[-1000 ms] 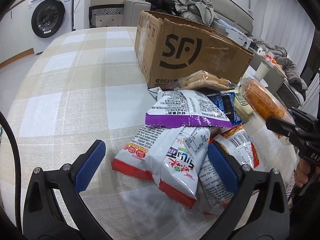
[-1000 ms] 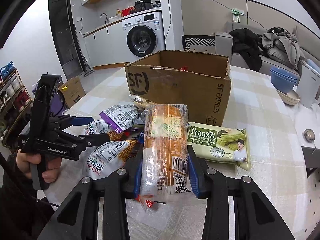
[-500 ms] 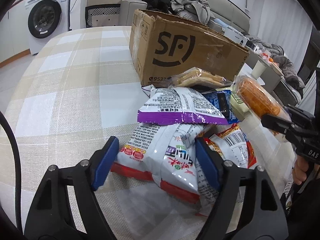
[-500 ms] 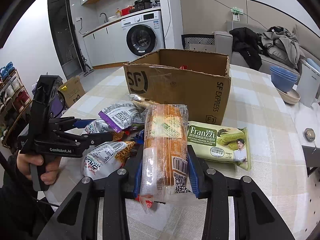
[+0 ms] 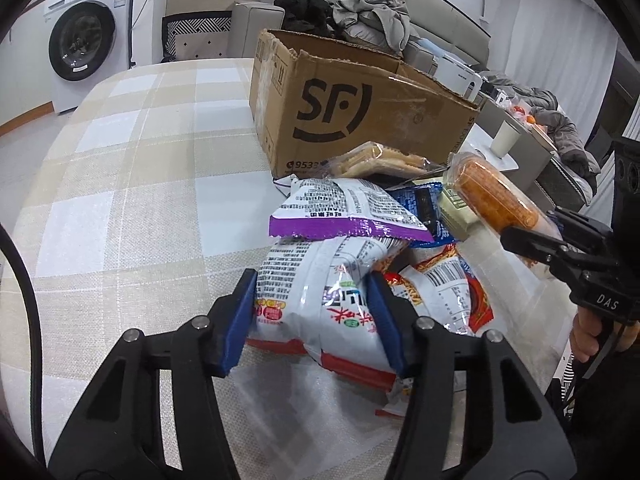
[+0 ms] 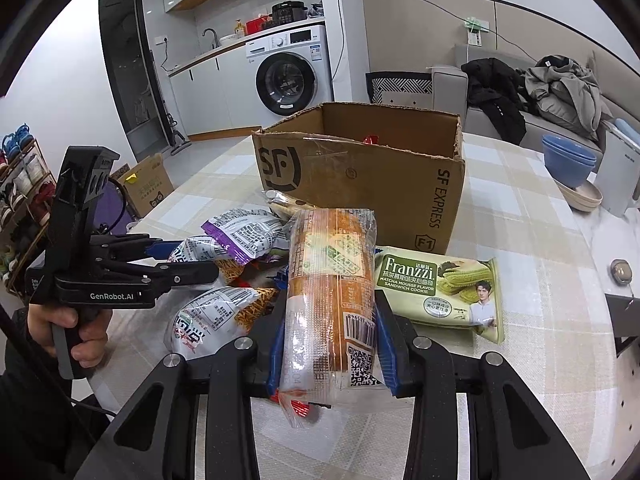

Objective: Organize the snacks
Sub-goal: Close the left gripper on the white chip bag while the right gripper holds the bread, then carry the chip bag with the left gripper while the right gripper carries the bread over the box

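left wrist view: your left gripper [image 5: 312, 316] pinches the white bag [image 5: 320, 304] on the pile. your right gripper [image 6: 330, 340] clamps the bread pack [image 6: 332, 280]. step: grasping. next, lift both into the box [image 6: 360, 184].

tablecloth [image 5: 120, 168]: beige and white plaid
cardboard box [image 5: 360, 120]: brown, black SF logo
near snack bag [image 5: 320, 312]: white, red bottom band
middle bag [image 5: 344, 212]: white, purple edge
bread pack [image 6: 332, 292]: clear wrap, golden-brown loaf
cookie pack [image 6: 440, 292]: pale green
gripper pads [image 5: 240, 316]: blue
bowls [image 6: 568, 160]: blue, far right
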